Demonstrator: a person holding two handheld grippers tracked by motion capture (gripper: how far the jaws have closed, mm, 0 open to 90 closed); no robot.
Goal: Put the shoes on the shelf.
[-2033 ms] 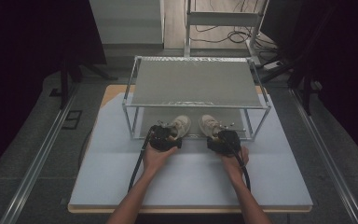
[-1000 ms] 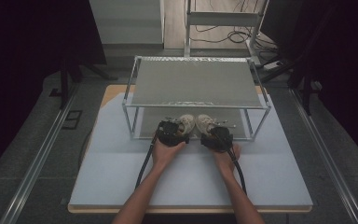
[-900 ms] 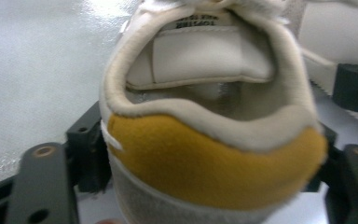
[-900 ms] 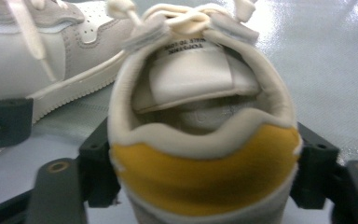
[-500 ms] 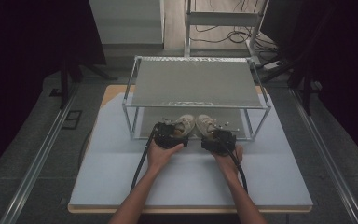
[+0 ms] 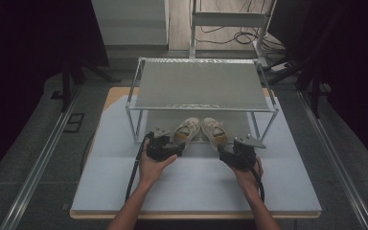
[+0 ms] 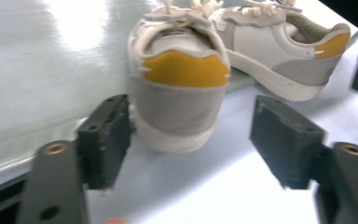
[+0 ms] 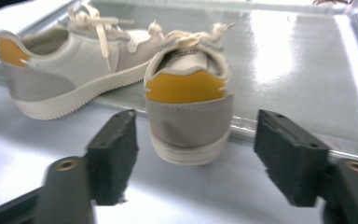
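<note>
You are holding the left gripper [image 6: 168,148] and right gripper [image 6: 231,154] unclenched, their jaws having just been narrowing around nothing, behind the two cream suede-and-leather sneakers with mustard heel tabs [image 6: 200,130], which are sitting paired at the front edge of the wire rack's lower shelf [image 6: 249,120], heels overhanging for easy gripping.

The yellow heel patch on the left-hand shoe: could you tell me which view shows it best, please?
The left gripper view: the left-hand shoe fills its centre, heel patch facing the camera between the open tongs. The right gripper view shows that shoe side-on, the patch at its edge. The high view shows the shoe small, from above.
</note>
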